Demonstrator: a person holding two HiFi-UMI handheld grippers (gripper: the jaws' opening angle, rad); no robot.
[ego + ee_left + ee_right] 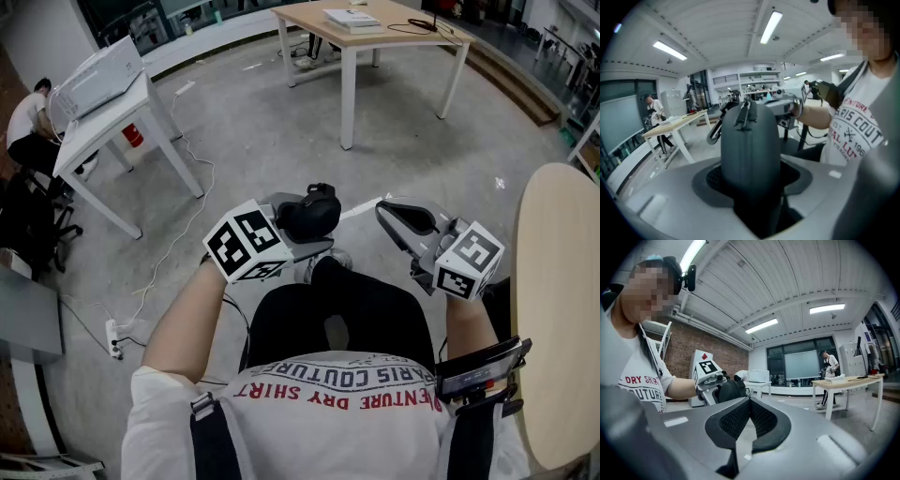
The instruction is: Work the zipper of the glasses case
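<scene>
The glasses case [309,214] is a dark, rounded shell held above the person's lap, and my left gripper [302,225] is shut on it. In the left gripper view the case [750,145] stands upright between the jaws, its zipper line running up the middle to the pull [743,115] at the top. My right gripper [386,211] hovers a short way to the right of the case, apart from it, its jaws shut with nothing between them. The right gripper view shows its pads [736,420] closed together, with the case [727,390] beyond them to the left.
A round wooden tabletop [560,309] is close on the right. A white table [103,127] with a printer stands at the left, and a person sits beside it. A wooden table [375,33] stands farther ahead. A power strip [114,337] and cable lie on the floor.
</scene>
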